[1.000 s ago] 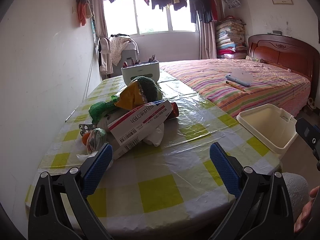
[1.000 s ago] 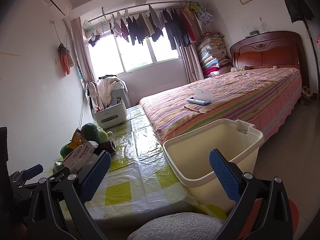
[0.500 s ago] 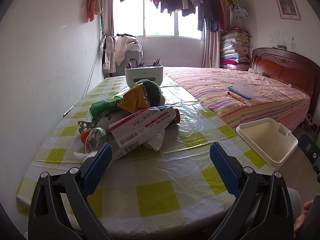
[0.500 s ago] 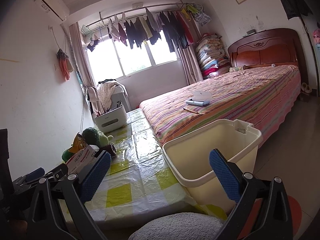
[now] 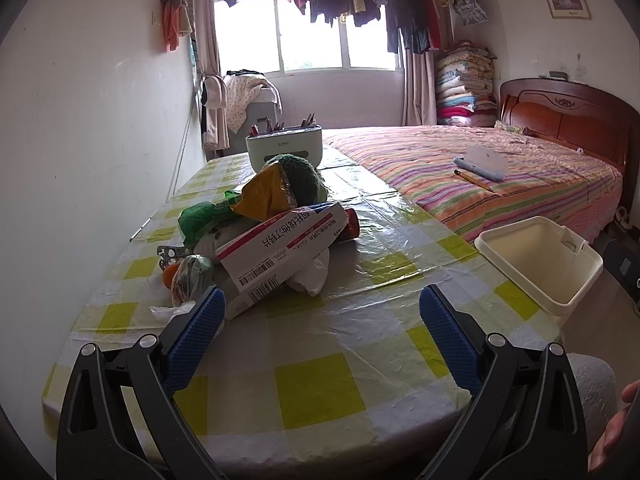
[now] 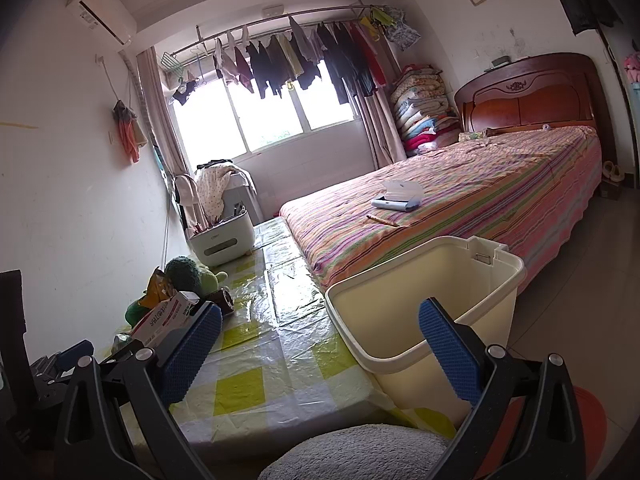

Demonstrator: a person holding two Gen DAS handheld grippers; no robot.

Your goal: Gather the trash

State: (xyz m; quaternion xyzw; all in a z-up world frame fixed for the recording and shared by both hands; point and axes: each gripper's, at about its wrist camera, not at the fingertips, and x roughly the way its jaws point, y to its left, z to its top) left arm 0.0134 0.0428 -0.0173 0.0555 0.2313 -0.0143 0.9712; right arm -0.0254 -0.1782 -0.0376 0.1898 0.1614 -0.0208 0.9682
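A heap of trash lies on the checked table: a red-and-white carton, a yellow snack bag, a green bag, a white crumpled bag and a small wrapped bundle. My left gripper hovers open over the table's near end, just short of the heap, nothing between its fingers. A cream bin stands off the table's right edge, empty inside. My right gripper is open above the table corner and the bin's near rim. The carton shows at its left.
A white holder with pens stands at the table's far end, a green plush behind the heap. A striped bed runs along the right. A grey cushion sits below the table edge. A hand shows at the right.
The left gripper has risen and tilted a little, so the heap sits lower in its view. The right gripper has drifted slightly; the bin holds its place. Both stay open.
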